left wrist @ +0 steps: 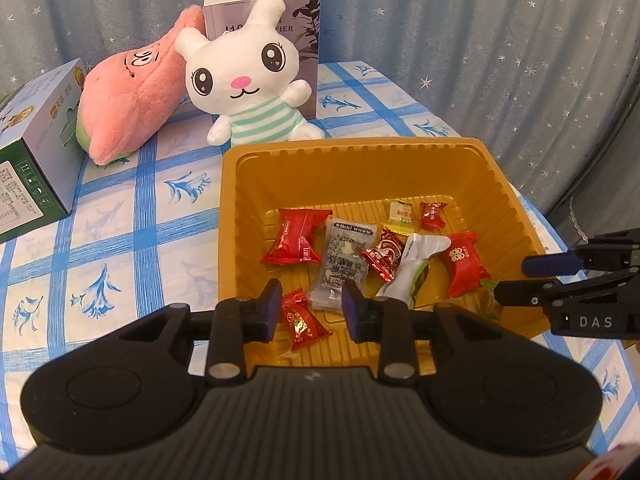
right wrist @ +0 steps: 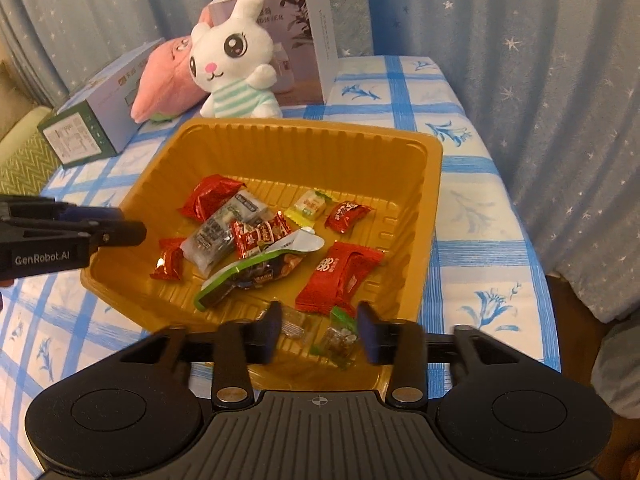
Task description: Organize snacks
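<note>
Wrapped snacks lie loose inside ribbed gold plastic tray (left wrist: 516,200) at the table's near right. Left tool (left wrist: 308,304) and right tool (right wrist: 318,330) both gape wide, empty, above the near rim. Judged: collection nearly complete; next, check table for strays.

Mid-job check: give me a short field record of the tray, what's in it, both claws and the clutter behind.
container: ribbed golden plastic tray on blue-checked tablecloth
contents: loose wrapped snacks, mostly red, including large red packet and small yellow candy
left claw: open, above near edge, over small red candy
right claw: open, empty, over small green-trimmed clear packet
behind tray: white plush rabbit, pink plush toy, two boxes
</note>
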Demonstrator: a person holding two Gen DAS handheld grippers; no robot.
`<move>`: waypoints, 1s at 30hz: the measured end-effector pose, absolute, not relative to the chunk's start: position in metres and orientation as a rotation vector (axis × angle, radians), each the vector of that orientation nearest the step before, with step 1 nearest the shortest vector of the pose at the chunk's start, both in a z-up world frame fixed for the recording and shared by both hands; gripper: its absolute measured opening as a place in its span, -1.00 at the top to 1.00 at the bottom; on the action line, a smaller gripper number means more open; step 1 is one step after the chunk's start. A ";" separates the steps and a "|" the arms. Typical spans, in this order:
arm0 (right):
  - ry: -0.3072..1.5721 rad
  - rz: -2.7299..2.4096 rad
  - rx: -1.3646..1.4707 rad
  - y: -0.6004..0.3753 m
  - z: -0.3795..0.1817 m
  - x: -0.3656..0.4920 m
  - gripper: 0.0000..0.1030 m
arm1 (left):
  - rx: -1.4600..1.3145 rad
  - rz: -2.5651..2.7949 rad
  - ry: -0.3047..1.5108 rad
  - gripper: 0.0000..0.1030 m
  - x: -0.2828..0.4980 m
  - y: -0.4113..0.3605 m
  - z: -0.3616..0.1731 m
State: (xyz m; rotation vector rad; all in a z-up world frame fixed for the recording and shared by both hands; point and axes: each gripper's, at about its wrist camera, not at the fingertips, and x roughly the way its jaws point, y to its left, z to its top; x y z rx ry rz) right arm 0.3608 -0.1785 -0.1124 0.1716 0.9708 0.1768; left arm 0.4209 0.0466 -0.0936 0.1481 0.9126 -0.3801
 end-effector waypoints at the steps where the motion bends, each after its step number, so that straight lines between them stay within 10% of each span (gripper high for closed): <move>1: 0.967 0.179 0.175 -0.179 -0.112 0.360 0.10 | 0.149 -0.379 0.909 0.30 0.419 0.047 -0.093; 30: 0.800 0.212 0.283 -0.177 -0.047 0.272 -0.49 | 0.065 -0.237 0.820 -0.20 0.306 0.068 -0.014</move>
